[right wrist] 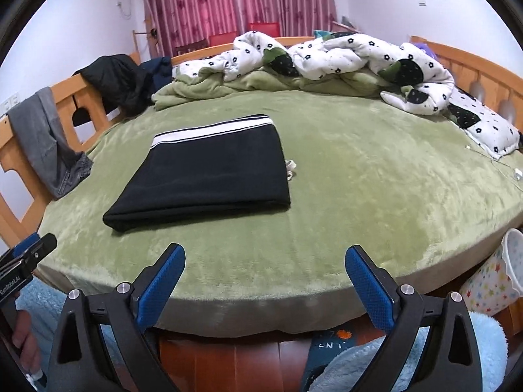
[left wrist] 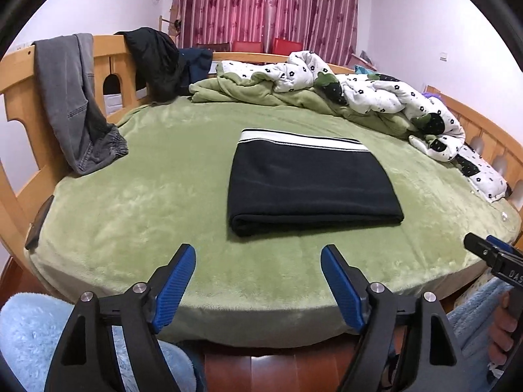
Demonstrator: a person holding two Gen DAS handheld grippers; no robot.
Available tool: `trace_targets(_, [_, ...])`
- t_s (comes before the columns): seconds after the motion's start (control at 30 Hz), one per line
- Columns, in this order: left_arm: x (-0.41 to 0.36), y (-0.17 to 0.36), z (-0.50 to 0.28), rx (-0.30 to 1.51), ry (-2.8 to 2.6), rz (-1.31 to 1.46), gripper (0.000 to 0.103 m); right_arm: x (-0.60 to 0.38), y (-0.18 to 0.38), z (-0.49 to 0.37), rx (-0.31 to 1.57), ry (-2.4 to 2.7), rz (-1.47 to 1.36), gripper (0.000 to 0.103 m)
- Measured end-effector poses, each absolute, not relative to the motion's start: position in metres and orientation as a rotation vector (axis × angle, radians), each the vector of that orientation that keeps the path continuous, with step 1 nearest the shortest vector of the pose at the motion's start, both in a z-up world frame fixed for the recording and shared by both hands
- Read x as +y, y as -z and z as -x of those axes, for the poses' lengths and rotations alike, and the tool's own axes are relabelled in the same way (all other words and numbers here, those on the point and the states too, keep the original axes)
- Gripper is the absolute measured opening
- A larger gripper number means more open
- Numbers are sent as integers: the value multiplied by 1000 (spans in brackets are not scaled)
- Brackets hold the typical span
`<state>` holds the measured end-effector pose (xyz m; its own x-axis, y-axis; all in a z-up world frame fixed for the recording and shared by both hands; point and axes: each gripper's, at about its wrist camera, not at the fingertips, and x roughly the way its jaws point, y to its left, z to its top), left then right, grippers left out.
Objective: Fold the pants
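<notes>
The black pants [left wrist: 310, 183] lie folded into a flat rectangle on the green bed cover [left wrist: 163, 196], their white striped waistband at the far edge. The same folded pants [right wrist: 209, 176] appear left of centre in the right wrist view, a white drawstring poking out at their right side. My left gripper [left wrist: 258, 261] hangs open over the bed's near edge, short of the pants, nothing between its blue pads. My right gripper [right wrist: 265, 261] is also open and empty, nearer than the pants and to their right. Each gripper shows at the edge of the other's view.
A rumpled white flowered quilt [left wrist: 376, 94] and green blanket lie along the far side. Grey jeans [left wrist: 72, 98] and dark clothes [left wrist: 153, 62] hang over the wooden bed rail [left wrist: 19, 75]. A star-patterned bin [right wrist: 493, 281] stands by the bed at right. Light blue fleece sleeves sit below both grippers.
</notes>
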<state>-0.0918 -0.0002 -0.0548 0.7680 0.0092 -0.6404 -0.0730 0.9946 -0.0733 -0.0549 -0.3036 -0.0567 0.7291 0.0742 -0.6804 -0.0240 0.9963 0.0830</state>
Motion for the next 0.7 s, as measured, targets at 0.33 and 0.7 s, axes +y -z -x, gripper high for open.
trace_targets(0.33, [-2,59,92,704,-55,88,79,-305,58,57,752,-45,-60,97])
trace_targets(0.7, [-2,62,91,709,-69,87,80,-304,57,57,750,-50,-62,97])
